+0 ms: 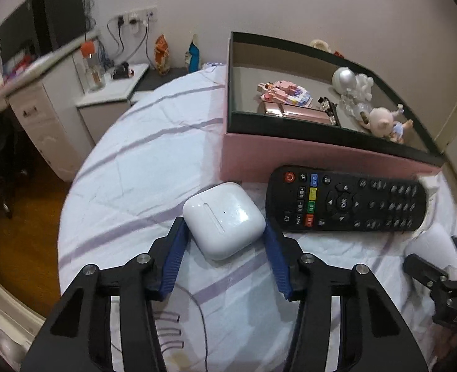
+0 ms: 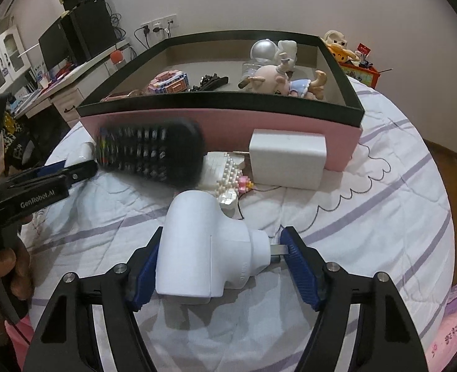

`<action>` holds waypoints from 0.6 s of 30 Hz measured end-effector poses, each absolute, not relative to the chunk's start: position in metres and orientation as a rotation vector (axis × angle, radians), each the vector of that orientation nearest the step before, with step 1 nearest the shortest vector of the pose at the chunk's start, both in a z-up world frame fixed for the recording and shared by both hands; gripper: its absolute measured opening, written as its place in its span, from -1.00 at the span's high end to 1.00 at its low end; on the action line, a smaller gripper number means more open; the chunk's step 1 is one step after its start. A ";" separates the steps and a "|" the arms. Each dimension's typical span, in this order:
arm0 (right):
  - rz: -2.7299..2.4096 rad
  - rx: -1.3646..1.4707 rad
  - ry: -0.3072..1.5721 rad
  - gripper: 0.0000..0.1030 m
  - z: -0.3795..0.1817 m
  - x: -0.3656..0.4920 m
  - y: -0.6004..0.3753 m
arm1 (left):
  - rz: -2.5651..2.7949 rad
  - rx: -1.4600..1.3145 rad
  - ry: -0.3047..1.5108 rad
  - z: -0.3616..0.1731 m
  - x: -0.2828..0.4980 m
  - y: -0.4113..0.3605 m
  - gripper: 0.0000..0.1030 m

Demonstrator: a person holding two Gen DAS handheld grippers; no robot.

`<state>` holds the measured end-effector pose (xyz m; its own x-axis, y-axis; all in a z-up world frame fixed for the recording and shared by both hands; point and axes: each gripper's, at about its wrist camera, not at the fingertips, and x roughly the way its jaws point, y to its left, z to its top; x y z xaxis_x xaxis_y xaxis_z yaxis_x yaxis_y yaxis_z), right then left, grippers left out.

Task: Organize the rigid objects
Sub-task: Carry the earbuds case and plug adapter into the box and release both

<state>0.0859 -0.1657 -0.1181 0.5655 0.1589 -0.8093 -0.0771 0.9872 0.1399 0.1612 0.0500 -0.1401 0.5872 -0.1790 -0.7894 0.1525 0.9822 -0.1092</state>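
In the left wrist view my left gripper [image 1: 225,232] has its blue pads on both sides of a white earbud case [image 1: 223,218], closed on it just above the striped bedsheet. A black remote [image 1: 346,200] lies to its right, in front of the pink box [image 1: 305,155]. In the right wrist view my right gripper [image 2: 225,245] is closed on a white plug adapter [image 2: 203,248]; the right pad touches its metal prong. The remote [image 2: 151,153] appears blurred. The box [image 2: 222,121] holds a doll, a brick model and other small items.
A white charger block [image 2: 287,159] and a small white-and-pink brick model [image 2: 228,173] lie against the box front. The left gripper's body [image 2: 42,183] shows at the left of the right wrist view. A desk [image 1: 42,99] with a monitor stands beyond the bed's left edge.
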 end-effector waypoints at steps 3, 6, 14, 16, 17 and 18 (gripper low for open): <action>0.142 0.102 0.962 -0.43 -0.117 0.085 -0.169 | -0.182 -0.048 0.921 -0.139 0.156 0.056 0.01; 0.143 0.110 0.962 -0.43 -0.115 0.082 -0.172 | -0.184 -0.057 0.918 -0.138 0.150 0.058 0.01; 0.145 0.137 0.945 -0.43 -0.103 0.069 -0.183 | -0.200 -0.059 0.903 -0.121 0.125 0.059 0.01; 0.150 0.147 0.931 -0.43 -0.095 0.065 -0.186 | -0.210 -0.046 0.892 -0.112 0.119 0.055 0.01; 0.152 0.149 0.924 -0.43 -0.090 0.064 -0.187 | -0.219 -0.040 0.886 -0.108 0.117 0.053 0.01; 0.156 0.153 0.916 -0.43 -0.086 0.064 -0.189 | -0.226 -0.032 0.877 -0.102 0.116 0.051 0.01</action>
